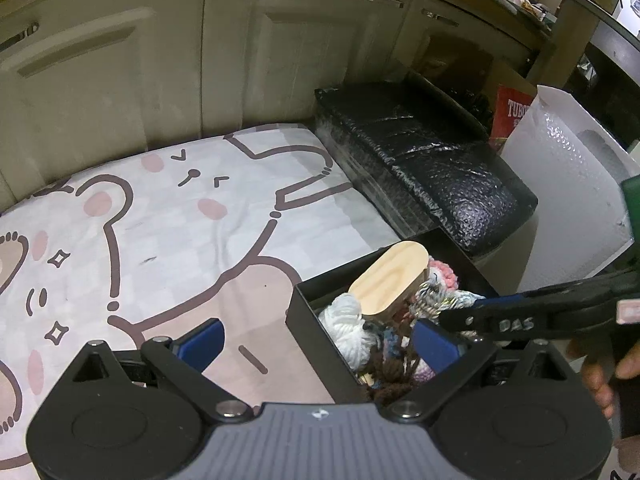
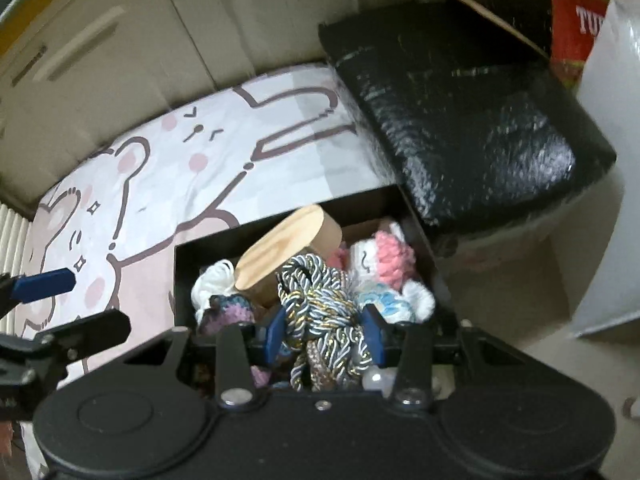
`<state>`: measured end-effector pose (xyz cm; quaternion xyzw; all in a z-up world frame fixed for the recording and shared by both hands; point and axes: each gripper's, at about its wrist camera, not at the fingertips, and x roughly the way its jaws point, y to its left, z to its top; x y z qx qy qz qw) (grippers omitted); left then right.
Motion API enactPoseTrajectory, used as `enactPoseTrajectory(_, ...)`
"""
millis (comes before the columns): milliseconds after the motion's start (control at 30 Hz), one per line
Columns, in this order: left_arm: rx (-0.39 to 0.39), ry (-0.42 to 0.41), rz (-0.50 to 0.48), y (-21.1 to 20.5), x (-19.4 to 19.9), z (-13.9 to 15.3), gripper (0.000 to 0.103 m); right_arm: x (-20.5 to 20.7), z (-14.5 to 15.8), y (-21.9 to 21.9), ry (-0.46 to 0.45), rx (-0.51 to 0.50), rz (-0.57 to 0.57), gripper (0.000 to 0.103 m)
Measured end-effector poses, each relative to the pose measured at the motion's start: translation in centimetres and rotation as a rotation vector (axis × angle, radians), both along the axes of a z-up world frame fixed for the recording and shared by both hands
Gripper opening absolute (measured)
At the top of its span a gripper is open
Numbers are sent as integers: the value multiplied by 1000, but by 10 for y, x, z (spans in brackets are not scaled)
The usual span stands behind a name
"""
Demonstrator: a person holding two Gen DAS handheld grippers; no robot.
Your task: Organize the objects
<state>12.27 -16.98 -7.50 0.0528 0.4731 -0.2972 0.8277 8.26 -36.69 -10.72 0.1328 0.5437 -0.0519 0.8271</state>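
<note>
A black open box (image 1: pixel 320 320) (image 2: pixel 184 280) sits on a cartoon-print blanket (image 1: pixel 160 220). It holds a tilted oval wooden block (image 1: pixel 390 276) (image 2: pixel 284 248), white yarn (image 1: pixel 348 320), brown yarn (image 1: pixel 394 380), a pink-and-white crocheted toy (image 2: pixel 384 264) and a twisted blue, white and gold cord bundle (image 2: pixel 320 308). My right gripper (image 2: pixel 326 332) reaches down into the box with its blue pads pressed on both sides of the cord bundle. My left gripper (image 1: pixel 318 346) stands wide open over the box's left wall and holds nothing. One finger is above the blanket, the other above the yarn.
A parcel in black bubble wrap (image 1: pixel 424 160) lies just behind the box. White bubble wrap (image 1: pixel 568 184) and a red carton (image 1: pixel 512 116) stand to the right. Beige cabinet doors (image 1: pixel 120 60) close off the back. A person's hand (image 1: pixel 600 376) shows at the right edge.
</note>
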Motion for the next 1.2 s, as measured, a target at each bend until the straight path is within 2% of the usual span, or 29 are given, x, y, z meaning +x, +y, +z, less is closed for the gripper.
enactPoseTrajectory(300,2,-3,4,-2,-1,1,98,4,-19,5,74,17,30,42)
enactPoseTrajectory(433,0,-9,8,-3,-3,4,98,0,-17,5,52,10,67,47)
enactPoseTrajectory(500,-1,-13,12,-3,-4,6,98,-2,-10,4,22,23,73,58)
enactPoseTrajectory(567,-2,-18,22,-2,-5,8,98,-6,3,5,-27,17,77,75)
enactPoseTrajectory(633,-2,-22,32,-1,-6,10,98,-9,16,6,-70,-8,77,83)
enactPoseTrajectory(800,9,-34,70,2,-11,16,99,-16,37,5,-129,-59,62,91)
enactPoseTrajectory(1100,-3,-71,131,13,-27,39,103,-36,55,2,-177,-110,64,103)
enactPoseTrajectory(1200,16,-95,154,16,-34,48,103,-45,61,4,-190,-121,70,103)
